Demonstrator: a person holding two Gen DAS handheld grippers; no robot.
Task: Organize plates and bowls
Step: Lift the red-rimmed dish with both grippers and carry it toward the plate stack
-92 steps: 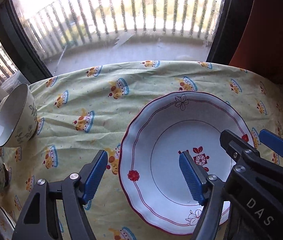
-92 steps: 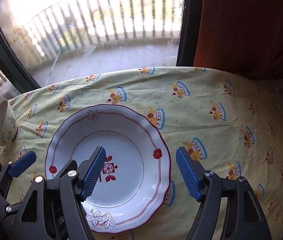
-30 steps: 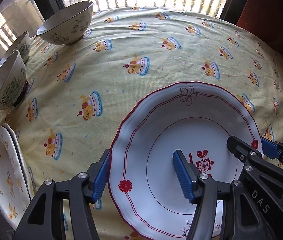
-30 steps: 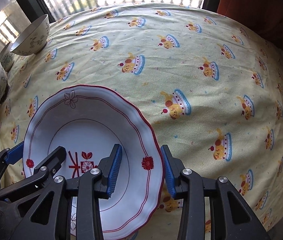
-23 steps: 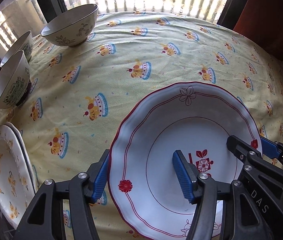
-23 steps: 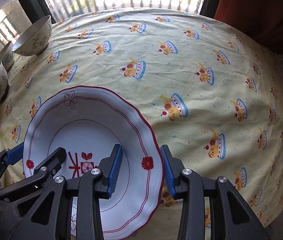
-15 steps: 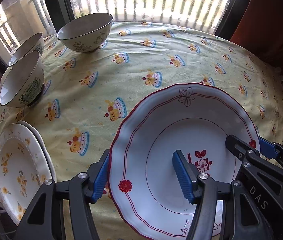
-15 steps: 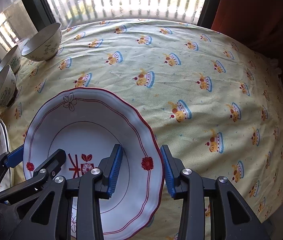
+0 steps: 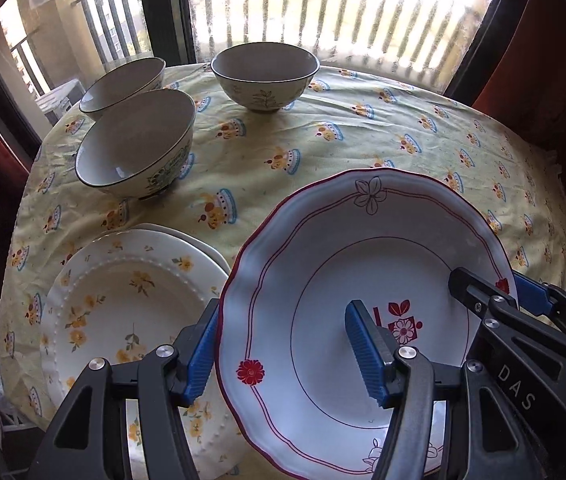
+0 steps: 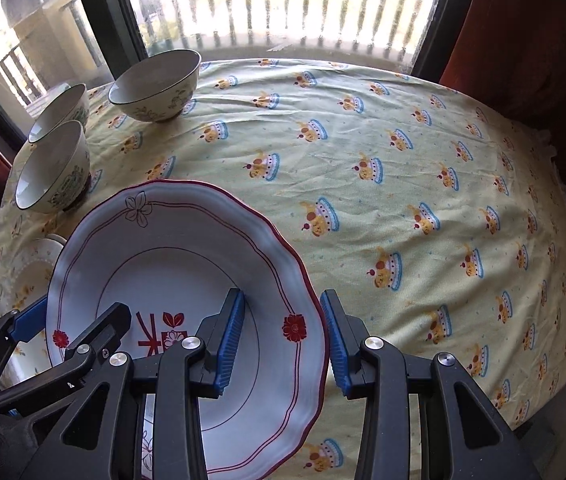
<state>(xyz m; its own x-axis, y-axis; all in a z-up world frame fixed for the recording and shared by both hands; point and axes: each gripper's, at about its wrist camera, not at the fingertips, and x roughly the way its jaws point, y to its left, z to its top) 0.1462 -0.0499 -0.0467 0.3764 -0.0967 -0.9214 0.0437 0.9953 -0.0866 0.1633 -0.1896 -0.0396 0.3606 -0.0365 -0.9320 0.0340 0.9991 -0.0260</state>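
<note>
Plate w/ red scalloped rim (image 9: 363, 248) is off the cloth, held from both sides, filling lower centre-right of left wrist view and lower left of right wrist view.

Grip state:
- left gripper (image 9: 283, 354): jaws part-open, closed onto plate's left rim, one blue pad under/outside the edge, other inside the well.
- right gripper (image 10: 283, 338): narrower gap, clamped across the opp. rim by the red flower, same inside/outside arrangement.

Risks from here (judgement):
- Plate is glossy, hard, prob. glazed ceramic or melamine; only ribbed pads on a thin wavy rim hold it. If the two hands drift apart or twist unevenly, one side could slip and plate tips.
- Likely target = stack of yellow-flower plates (image 9: 123, 304), lower left of left view, partly under the held plate's edge. Coming down tilted or off-centre would knock rim on rim, chip or shove the stack toward table edge, which is near.
- Lower pads sit under the rim; releasing w/o clearance could trap them betw. plates.
- Tablecloth (image 10: 403, 184) is wrinkled, loose; dragging anything could bunch it.

Materials/shapes:
- Held plate: deep well, broad sloped lip, fluted outline, red line border, flower outline at top, gift-box motif at centre.
- Stack: cream, beaded ring, at least two plates.
- Three bowls (image 9: 139, 148) (image 9: 265, 74) (image 9: 123, 82), upper left: round, deep, dark-rimmed, leaf print, glossy inside, standing separate, not nested.
- Cloth: pale yellow woven, cake print, frilled hem at right.
</note>
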